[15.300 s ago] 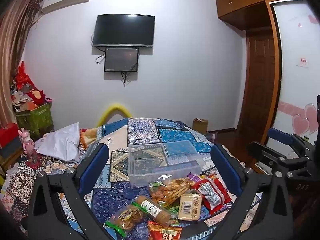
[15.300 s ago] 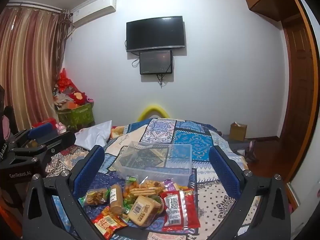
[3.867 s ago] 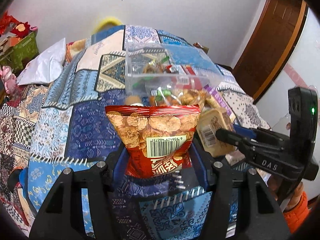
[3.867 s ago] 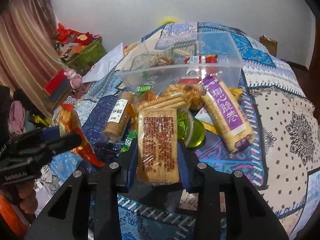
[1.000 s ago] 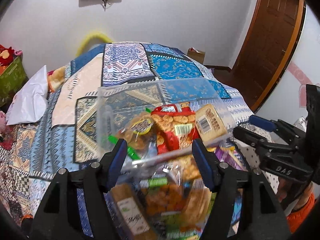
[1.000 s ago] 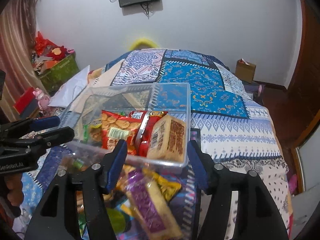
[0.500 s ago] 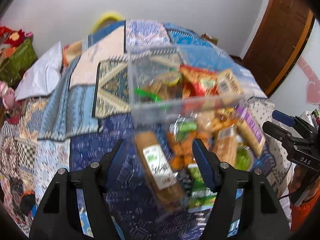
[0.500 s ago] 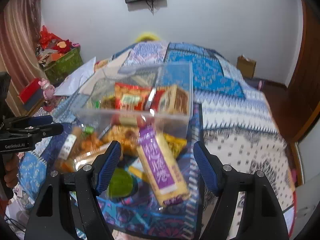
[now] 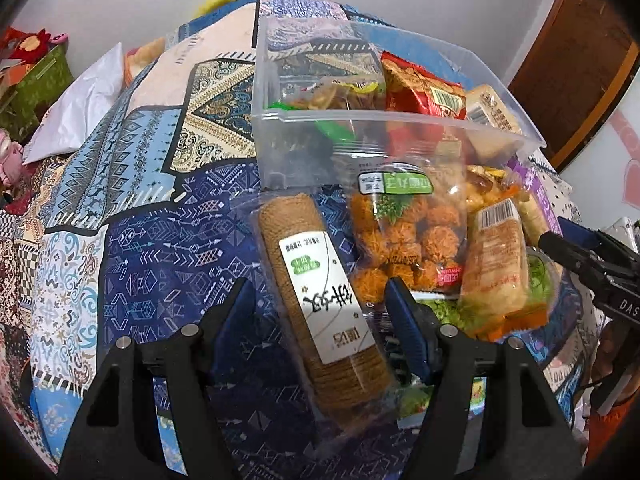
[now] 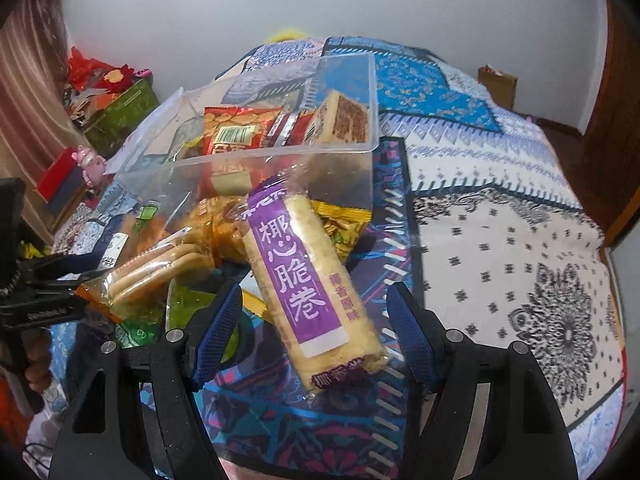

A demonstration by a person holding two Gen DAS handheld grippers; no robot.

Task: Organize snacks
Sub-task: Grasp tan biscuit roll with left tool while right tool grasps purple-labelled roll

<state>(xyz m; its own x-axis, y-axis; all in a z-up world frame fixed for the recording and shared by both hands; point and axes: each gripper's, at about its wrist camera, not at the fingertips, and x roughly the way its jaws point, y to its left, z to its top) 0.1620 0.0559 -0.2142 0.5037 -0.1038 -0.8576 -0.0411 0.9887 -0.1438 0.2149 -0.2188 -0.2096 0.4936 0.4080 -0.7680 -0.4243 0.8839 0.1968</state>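
Note:
A clear plastic bin (image 9: 400, 120) (image 10: 248, 152) on the patchwork bedspread holds a red chip bag (image 9: 424, 88) and a tan wafer pack (image 10: 340, 116). My left gripper (image 9: 316, 304) is open, its jaws on either side of a brown biscuit roll (image 9: 320, 304) with a white label. My right gripper (image 10: 316, 312) is open around a purple-labelled wafer roll (image 10: 308, 280). A bag of orange balls (image 9: 408, 232) and a cracker pack (image 9: 496, 256) (image 10: 160, 268) lie between them.
Yellow and green packets (image 10: 340, 220) lie under the pile in front of the bin. A white pillow (image 9: 80, 100) and a green box (image 10: 120, 112) sit at the left. A wooden door (image 9: 580, 40) stands at the right.
Both grippers have dropped from over the bin toward the pile in front of it. The left jaws now straddle the biscuit roll, the right jaws the purple wafer roll.

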